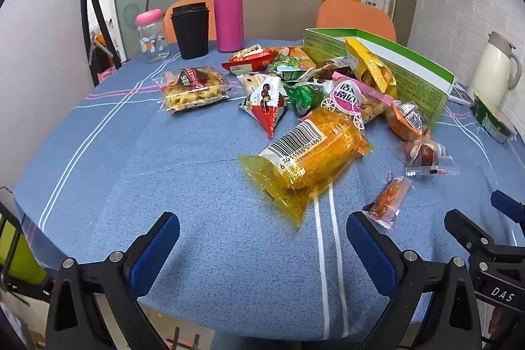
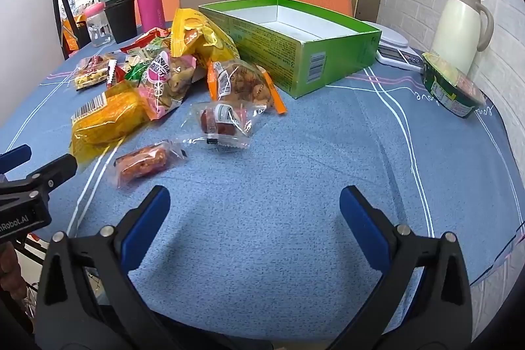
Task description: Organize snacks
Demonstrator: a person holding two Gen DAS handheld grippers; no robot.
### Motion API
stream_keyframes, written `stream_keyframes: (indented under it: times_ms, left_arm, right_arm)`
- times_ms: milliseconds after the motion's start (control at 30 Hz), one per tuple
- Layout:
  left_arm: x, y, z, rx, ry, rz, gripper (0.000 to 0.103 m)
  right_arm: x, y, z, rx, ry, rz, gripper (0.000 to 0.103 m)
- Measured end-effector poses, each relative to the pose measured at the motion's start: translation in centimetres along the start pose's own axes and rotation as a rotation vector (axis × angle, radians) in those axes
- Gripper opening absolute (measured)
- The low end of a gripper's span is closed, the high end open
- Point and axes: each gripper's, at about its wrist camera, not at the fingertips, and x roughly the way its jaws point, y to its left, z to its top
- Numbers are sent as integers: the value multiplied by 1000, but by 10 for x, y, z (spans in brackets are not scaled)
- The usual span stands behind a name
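**Snacks still loose on the desk, both grippers empty and waiting**

From the left wrist, the nearest thing is the left hand-held gripper (image 1: 262, 238), its blue-padded fingers spread wide apart with nothing between them, hovering low over the blue cloth of the desk (image 1: 164, 186). Just ahead lies a yellow packet (image 1: 305, 163) with a barcode facing up, and beside the right finger a small orange sachet (image 1: 388, 197). Further back the pile of snacks (image 1: 295, 81) is heaped against the green box (image 1: 410, 68), with a waffle packet (image 1: 192, 87) lying apart to the left. The sorting seems to be at its very start: nothing is gripped yet. The yellow packet is the likeliest first pick for this side; that calls for a short reach forward and a closing across its narrower width.

From the right wrist, the right hand-held gripper (image 2: 254, 218) is closest, also wide open and empty, held low over bare cloth and pointing toward the box. The orange sachet (image 2: 142, 166) sits just ahead of its left finger, with a clear wrapper of red fruit (image 2: 224, 120) a little beyond. The green box (image 2: 295, 54) stands open; what shows of its inside is bare, so it looks like the place the snacks belong. The left hand-held gripper (image 2: 29, 166) shows at the left edge. The next move here probably needs a turn to the left and a pinch on a thin, slippery wrapper lying flat.
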Motion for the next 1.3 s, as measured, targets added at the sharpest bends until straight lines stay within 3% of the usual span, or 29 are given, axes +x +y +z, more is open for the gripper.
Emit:
stream_keyframes:
  times_ms: [1300]
  left_arm:
    - [-1,-2,-8,8,-16,-57,103]
  right_arm:
    - [8,-2,-2,14,19,7,103]
